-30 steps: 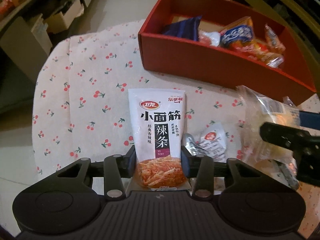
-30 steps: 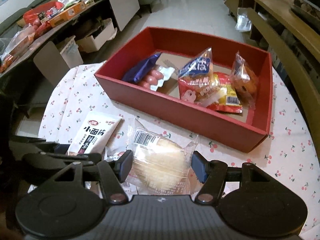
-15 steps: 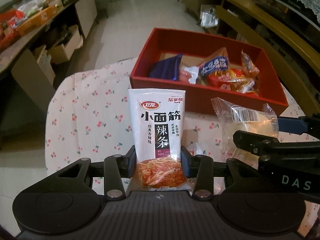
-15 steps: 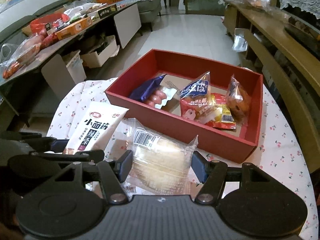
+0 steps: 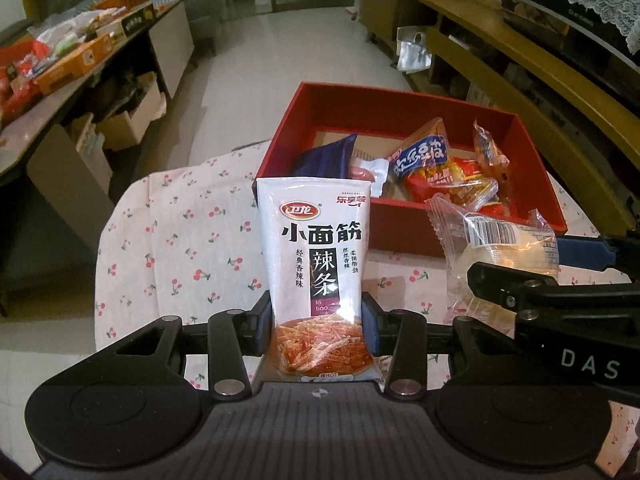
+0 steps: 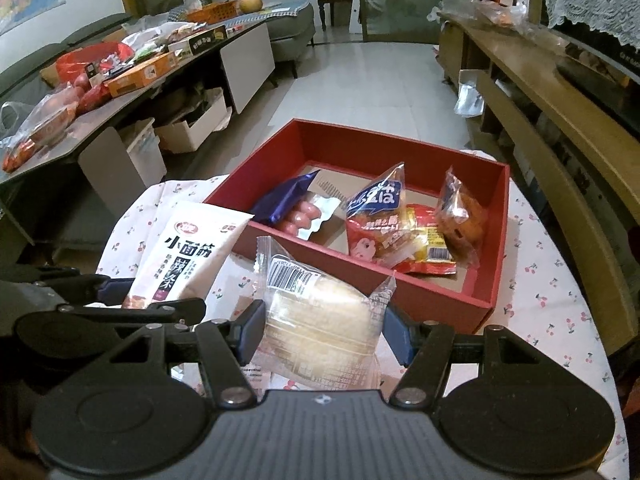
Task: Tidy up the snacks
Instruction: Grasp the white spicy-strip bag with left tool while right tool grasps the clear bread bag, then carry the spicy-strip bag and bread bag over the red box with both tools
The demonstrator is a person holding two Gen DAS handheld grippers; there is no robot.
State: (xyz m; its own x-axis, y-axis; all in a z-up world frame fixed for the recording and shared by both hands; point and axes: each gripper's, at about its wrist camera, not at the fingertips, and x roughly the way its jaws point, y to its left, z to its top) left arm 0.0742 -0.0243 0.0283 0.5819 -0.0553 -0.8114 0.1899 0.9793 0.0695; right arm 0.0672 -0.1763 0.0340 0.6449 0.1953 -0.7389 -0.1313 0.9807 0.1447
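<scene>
The left gripper [image 5: 316,320] clamps a white plastic pouch [image 5: 314,256] reading "小面筋 辣条", in front of the red cardboard box [image 5: 400,236]. The right gripper [image 6: 322,330] squeezes a clear-wrapped pale bun [image 6: 320,320] near it.

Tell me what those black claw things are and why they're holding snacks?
They are two grabbers, and a person holds one in each hand. Each has a small camera looking along its two fingers, so each picture is one grabber's own view. The left grabber squeezes a white spicy-strip packet. The right grabber squeezes a clear-wrapped cake. Both are lifted above a table with a cherry-print cloth. Ahead sits a red box with several snacks already inside, such as a sausage pack. The two held snacks probably go there next.
</scene>
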